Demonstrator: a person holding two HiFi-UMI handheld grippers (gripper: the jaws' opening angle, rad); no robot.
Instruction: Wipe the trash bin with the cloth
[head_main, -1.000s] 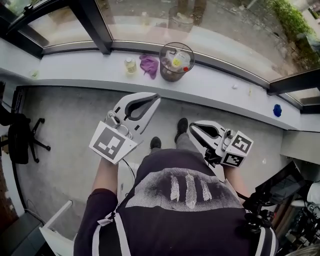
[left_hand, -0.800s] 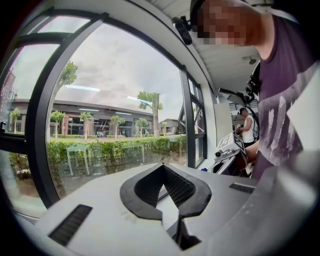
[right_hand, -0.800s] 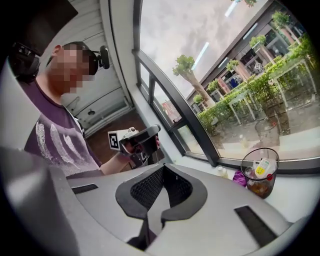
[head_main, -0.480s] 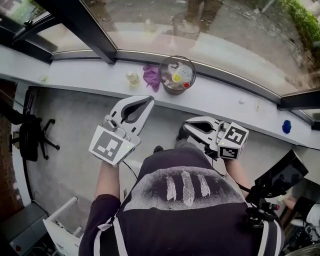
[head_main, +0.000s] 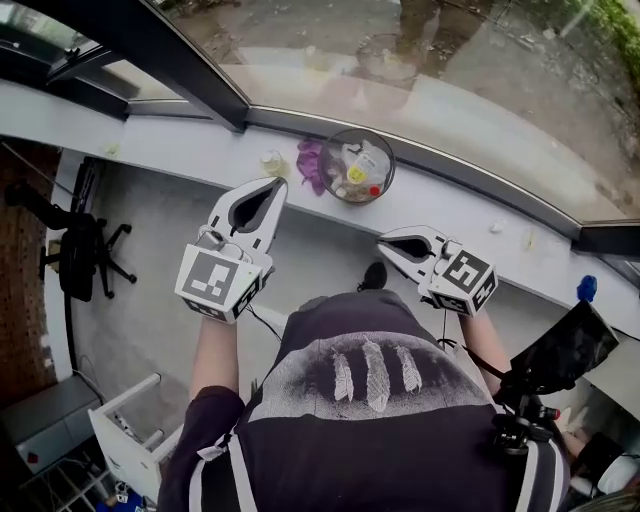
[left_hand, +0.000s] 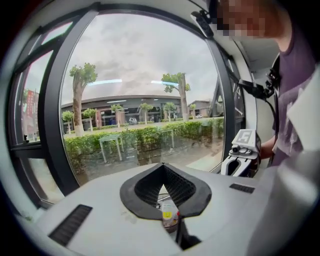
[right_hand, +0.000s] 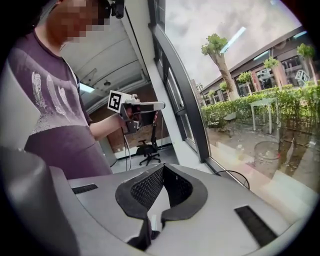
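With both clenched and empty, your left hand-held gripper (head_main: 272, 187) and right hand-held gripper (head_main: 384, 240) have closed on the trash bin (head_main: 358, 166) on the window ledge (head_main: 450, 195); the cloth (head_main: 311, 163) just beside the bin lies ungrasped, so wiping has not begun.

Purple feather-print T-shirt (head_main: 320, 440); white left hand-held gripper (head_main: 276, 184), right hand-held gripper (head_main: 386, 240).

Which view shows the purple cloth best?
Head view: the purple cloth lies crumpled on the window sill, just left of the trash bin. Neither gripper view shows it: the left gripper blocks most of the sill with its own body, and the right gripper view faces the person.
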